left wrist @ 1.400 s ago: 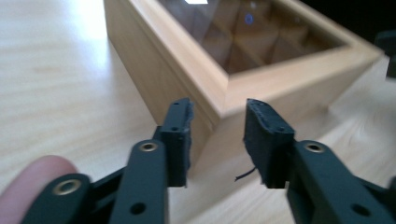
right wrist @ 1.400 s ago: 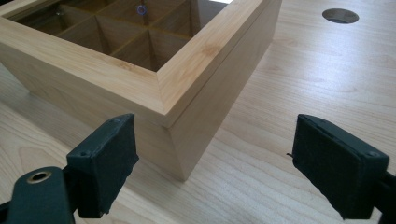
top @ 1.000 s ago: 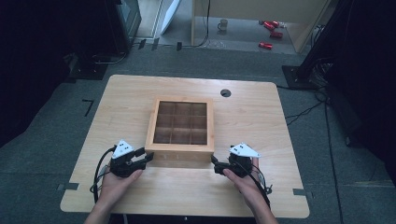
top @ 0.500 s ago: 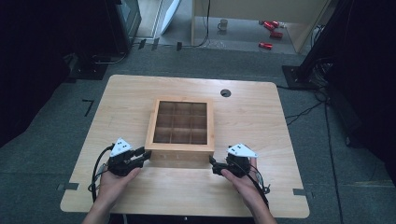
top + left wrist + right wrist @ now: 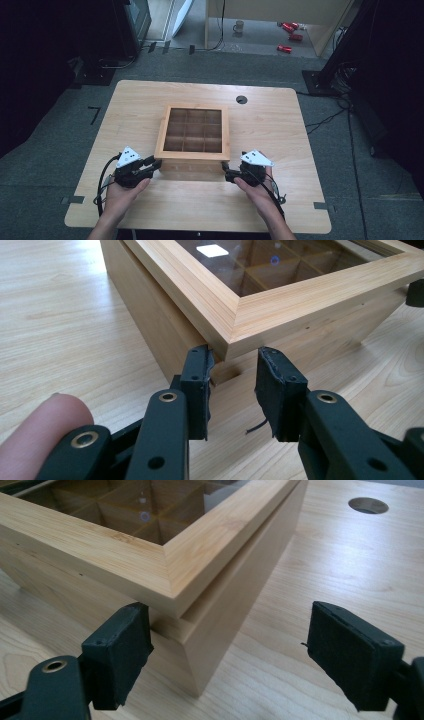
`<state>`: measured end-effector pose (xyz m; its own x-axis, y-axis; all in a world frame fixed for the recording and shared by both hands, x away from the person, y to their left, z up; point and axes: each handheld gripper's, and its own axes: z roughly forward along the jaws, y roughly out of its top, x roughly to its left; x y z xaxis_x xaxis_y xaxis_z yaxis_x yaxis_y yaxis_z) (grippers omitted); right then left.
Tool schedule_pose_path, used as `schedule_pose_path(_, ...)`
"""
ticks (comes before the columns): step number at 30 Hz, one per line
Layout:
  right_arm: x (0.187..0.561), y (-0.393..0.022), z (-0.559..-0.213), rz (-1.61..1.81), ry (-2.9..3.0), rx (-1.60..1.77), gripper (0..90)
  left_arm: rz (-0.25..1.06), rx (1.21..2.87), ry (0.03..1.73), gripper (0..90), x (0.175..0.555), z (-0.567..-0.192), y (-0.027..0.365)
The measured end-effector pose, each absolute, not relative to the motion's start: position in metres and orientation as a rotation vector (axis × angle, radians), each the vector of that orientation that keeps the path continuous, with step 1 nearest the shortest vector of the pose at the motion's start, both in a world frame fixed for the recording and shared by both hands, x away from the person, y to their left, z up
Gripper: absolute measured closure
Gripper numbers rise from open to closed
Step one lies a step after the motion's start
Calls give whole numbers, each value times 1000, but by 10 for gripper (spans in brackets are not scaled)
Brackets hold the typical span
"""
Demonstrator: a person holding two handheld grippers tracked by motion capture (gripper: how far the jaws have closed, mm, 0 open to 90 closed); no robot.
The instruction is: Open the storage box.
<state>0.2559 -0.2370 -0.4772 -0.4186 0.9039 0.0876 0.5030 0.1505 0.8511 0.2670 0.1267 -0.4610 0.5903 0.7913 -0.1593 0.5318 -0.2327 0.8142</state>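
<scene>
A light wooden box (image 5: pixel 192 156) with a glass-paned lid over a grid of compartments stands shut in the middle of the table (image 5: pixel 280 130). My left gripper (image 5: pixel 156 164) is at the box's front left corner. In the left gripper view its jaws (image 5: pixel 234 375) stand a little apart, tips just short of the lid's corner (image 5: pixel 227 342), with nothing between them. My right gripper (image 5: pixel 226 171) is at the front right corner. In the right gripper view it (image 5: pixel 227 630) is wide open, with the box's corner (image 5: pixel 172 587) between and just beyond the jaws.
A round cable hole (image 5: pixel 241 99) sits in the table behind the box, seen also as a hole (image 5: pixel 368 505) in the right gripper view. On the floor beyond stand a mug (image 5: pixel 239 25) and red objects (image 5: pixel 285 48). Bare tabletop surrounds the box.
Both grippers stay at the box's front corners. The right one has edged slightly left, closer to the box. The box has not moved.
</scene>
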Motion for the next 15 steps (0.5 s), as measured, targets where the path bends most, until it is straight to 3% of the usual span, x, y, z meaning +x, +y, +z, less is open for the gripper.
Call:
schedule_pose_path(10, 260, -231, -472, 1194, 1985, 1277, 169, 348, 1880, 1062, 656, 268, -458, 129)
schedule_pose_path(15, 260, -230, -469, 1167, 1994, 1224, 167, 333, 1914, 1045, 524, 268, -461, 130)
